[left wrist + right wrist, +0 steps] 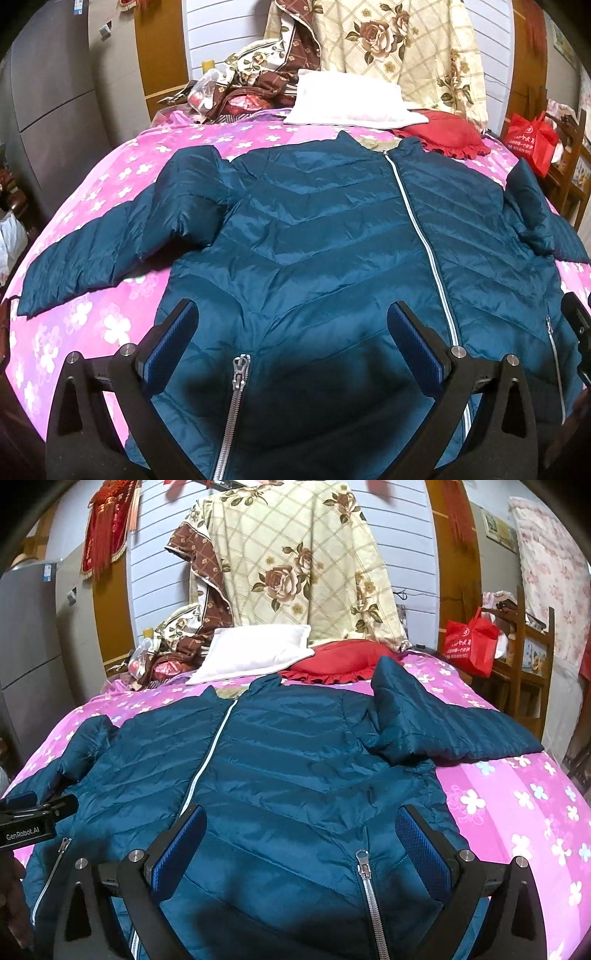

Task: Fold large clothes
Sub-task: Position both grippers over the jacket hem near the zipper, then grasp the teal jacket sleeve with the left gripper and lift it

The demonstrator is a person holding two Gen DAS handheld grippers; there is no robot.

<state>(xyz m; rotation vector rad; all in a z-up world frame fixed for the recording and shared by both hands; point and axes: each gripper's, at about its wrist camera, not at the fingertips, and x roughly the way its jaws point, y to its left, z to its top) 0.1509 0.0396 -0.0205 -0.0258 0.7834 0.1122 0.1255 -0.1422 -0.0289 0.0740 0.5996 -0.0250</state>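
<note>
A teal quilted puffer jacket (pixel 325 229) lies face up on a pink floral bed (pixel 110 317), zipped with a white centre zipper (pixel 417 221). Its sleeves spread out to both sides. My left gripper (pixel 291 328) is open above the jacket's left hem, near a silver pocket zipper (pixel 236 384). My right gripper (pixel 301 836) is open above the jacket's (pixel 295 760) right hem, near the other pocket zipper (pixel 364 871). Neither holds anything. The right sleeve (pixel 443 723) lies crumpled toward the far right. The left gripper's body shows at the right wrist view's left edge (pixel 33 819).
A white pillow (pixel 347 103) and a red cushion (pixel 443 133) lie at the head of the bed. A floral quilt (pixel 399 48) hangs behind them. A red bag (pixel 469 642) sits on a wooden shelf at right. A grey fridge (pixel 48 103) stands at left.
</note>
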